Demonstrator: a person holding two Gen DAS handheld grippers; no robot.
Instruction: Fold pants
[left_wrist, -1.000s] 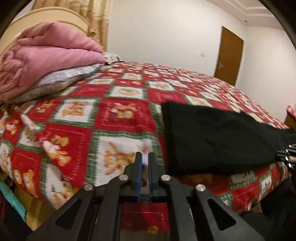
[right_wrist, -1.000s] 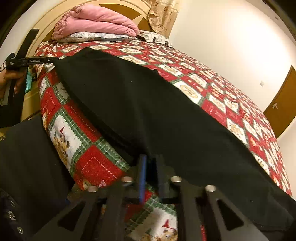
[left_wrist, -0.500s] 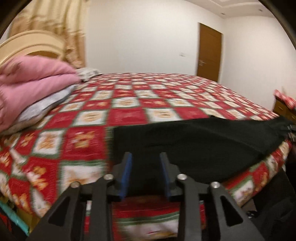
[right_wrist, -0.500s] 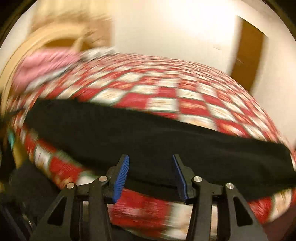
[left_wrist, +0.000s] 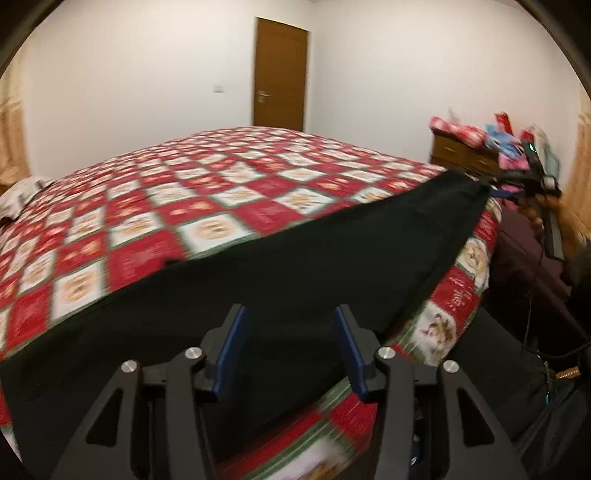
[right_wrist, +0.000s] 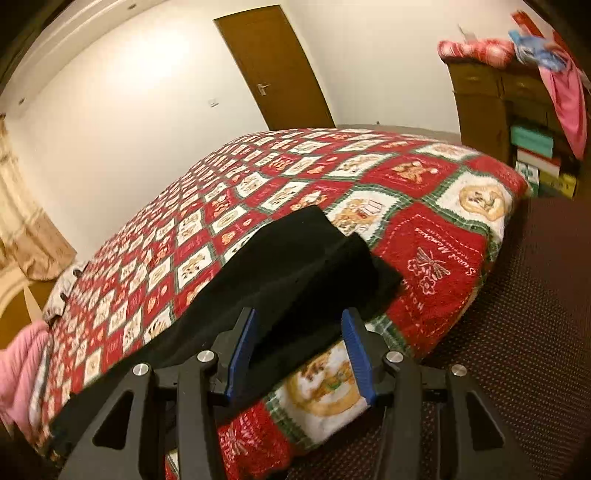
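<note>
1. Black pants (left_wrist: 280, 266) lie lengthwise along the bed's (left_wrist: 229, 192) near edge.
2. Left hand-held gripper (left_wrist: 290, 343) and right hand-held gripper (right_wrist: 299, 354): both open, empty; left jaws just opening.
3. Right sits nearer the cuff end.

Black matt cloth pants (left_wrist: 280, 266) are lying on a red, white and green patchwork quilt (left_wrist: 207, 199), soft cloth showing stitched, slightly nubby squares. The left gripper (left_wrist: 290, 345) and right gripper (right_wrist: 297, 354) are showing matt black plastic arms, ribbed blue rubbery pads (right_wrist: 357, 354) and shiny round metal pin heads. A brown wooden door (left_wrist: 280, 77) is looking smooth, semi-gloss. A brown wooden dresser (right_wrist: 480, 103) is looking matt. Dark brown carpet (right_wrist: 524, 325) is showing a rough dotted weave.
</note>
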